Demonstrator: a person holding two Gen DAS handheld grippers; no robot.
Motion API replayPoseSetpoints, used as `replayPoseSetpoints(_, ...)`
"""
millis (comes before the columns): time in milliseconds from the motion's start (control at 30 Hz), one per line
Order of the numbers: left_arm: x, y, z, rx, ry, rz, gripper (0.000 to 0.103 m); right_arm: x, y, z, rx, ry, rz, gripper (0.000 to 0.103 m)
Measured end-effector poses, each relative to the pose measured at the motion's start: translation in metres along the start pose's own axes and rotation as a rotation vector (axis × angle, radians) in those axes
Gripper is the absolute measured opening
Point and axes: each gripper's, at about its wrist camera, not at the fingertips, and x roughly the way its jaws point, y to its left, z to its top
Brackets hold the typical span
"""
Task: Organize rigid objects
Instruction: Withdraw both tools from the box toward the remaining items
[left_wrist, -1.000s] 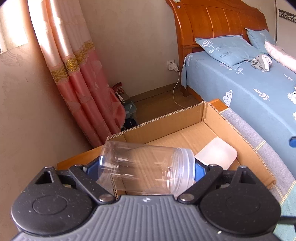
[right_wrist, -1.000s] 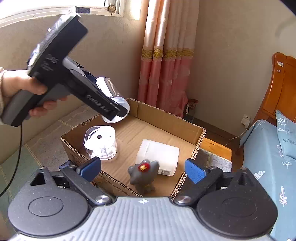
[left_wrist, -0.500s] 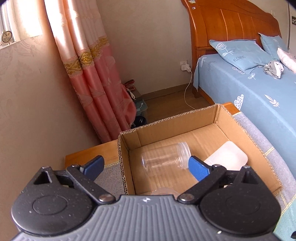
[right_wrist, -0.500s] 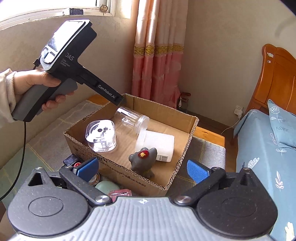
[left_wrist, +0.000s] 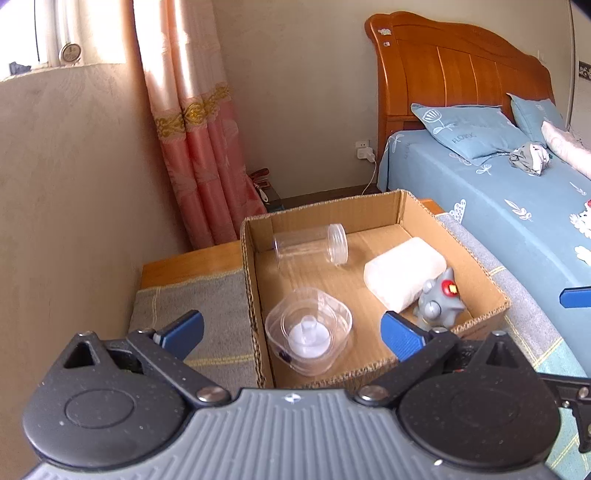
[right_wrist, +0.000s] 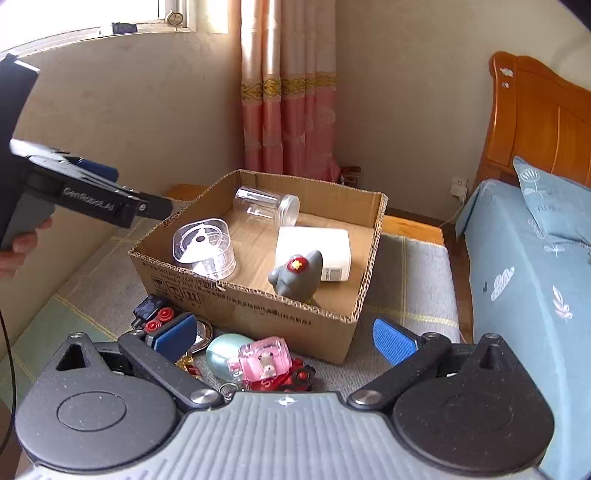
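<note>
The box (left_wrist: 373, 218) is taken as the landmark here, sat on a grey mat (right_wrist: 406, 280) beside the bed (left_wrist: 517, 206). Inside it, four things are seen. The jar (left_wrist: 310, 243) is lying on its side at the far wall of the box, lid end turned toward the middle, touched by nothing. Nearer the front left of the box a clear container (left_wrist: 308, 330) is standing upright. At the right side of the box a white block (left_wrist: 402, 271) is lying flat, and just in front of it, touching or nearly so, a grey toy (left_wrist: 439, 301) with a red spot is standing.

The left gripper (left_wrist: 291, 328) is held above the near left corner of the box, fingers (left_wrist: 183, 328) spread wide, nothing between them. From the right wrist view it is seen at the box's left side, well above the rim.

The right gripper (right_wrist: 284, 336) is held in front of the box, fingers (right_wrist: 393, 339) likewise released and empty. Under it, outside the box's front wall, a small heap is left on the mat: a pink bottle (right_wrist: 260, 360), a pale green egg (right_wrist: 221, 354), a red-wheeled toy (right_wrist: 155, 314).
</note>
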Motion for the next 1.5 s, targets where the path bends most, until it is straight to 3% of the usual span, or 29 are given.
replayPoseSetpoints(200, -0.002, -0.002, -0.044, -0.074, 0.024, 0.022, 0.102, 0.013, 0.007, -0.029, 0.072, 0.049, -0.046, 0.103)
replayPoseSetpoints(500, 0.029, -0.018, -0.072, -0.011, 0.111, 0.069, 0.102, 0.015, 0.004, -0.058, 0.143, 0.107, -0.061, 0.103)
replayPoseSetpoints(767, 0.032, -0.03, -0.086, 0.035, 0.148, 0.014, 0.101, 0.011, -0.009, -0.07, 0.169, 0.121, -0.072, 0.103)
replayPoseSetpoints(1167, 0.005, -0.061, -0.115, 0.111, 0.197, -0.138, 0.101, 0.017, -0.02, -0.08, 0.214, 0.143, -0.057, 0.103)
replayPoseSetpoints(1300, -0.001, -0.06, -0.12, 0.127, 0.162, -0.153, 0.101, 0.013, -0.024, -0.081, 0.222, 0.137, -0.045, 0.103)
replayPoseSetpoints(1500, 0.007, -0.033, -0.105, 0.027, 0.094, -0.128, 0.101, 0.008, -0.025, -0.081, 0.225, 0.113, -0.027, 0.103)
